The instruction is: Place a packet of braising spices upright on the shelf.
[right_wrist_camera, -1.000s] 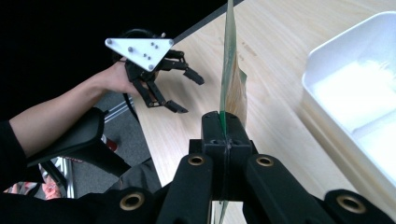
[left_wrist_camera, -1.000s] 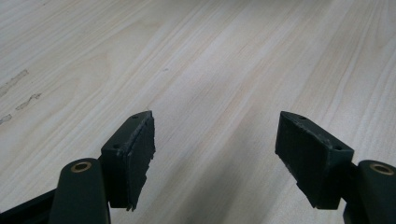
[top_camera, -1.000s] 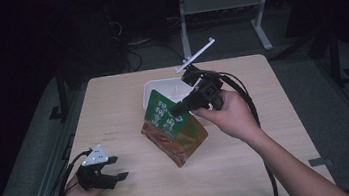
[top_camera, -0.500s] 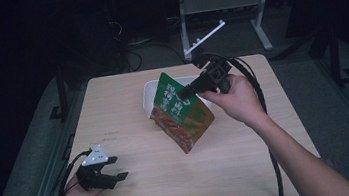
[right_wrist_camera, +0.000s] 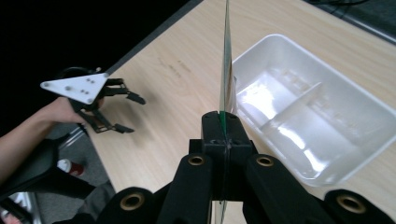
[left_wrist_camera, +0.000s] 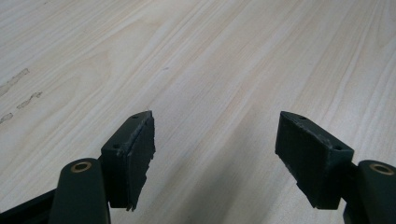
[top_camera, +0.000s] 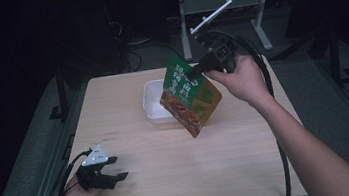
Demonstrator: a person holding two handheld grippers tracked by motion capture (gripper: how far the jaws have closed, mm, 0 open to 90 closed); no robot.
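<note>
A green and orange snack bag [top_camera: 190, 95] hangs tilted in the air over the table's middle, beside a white divided tray [top_camera: 155, 101]. My right gripper [top_camera: 198, 68] is shut on the bag's upper edge; in the right gripper view the bag's thin edge [right_wrist_camera: 227, 56] rises straight from the closed jaws [right_wrist_camera: 223, 126], with the white tray [right_wrist_camera: 308, 107] to its right. My left gripper [top_camera: 116, 173] rests at the table's near left corner, held by a hand, jaws open. In the left gripper view its fingertips [left_wrist_camera: 135, 154] stand wide apart over bare wood.
The wooden table [top_camera: 252, 169] has free room across its front and right. A metal stand [top_camera: 213, 17] and cables sit behind the table in the dark. The left gripper [right_wrist_camera: 100, 105] appears far off in the right gripper view.
The right gripper has lifted the bag and carried it up and to the right, toward the tray's right side. The left gripper has stayed still.
</note>
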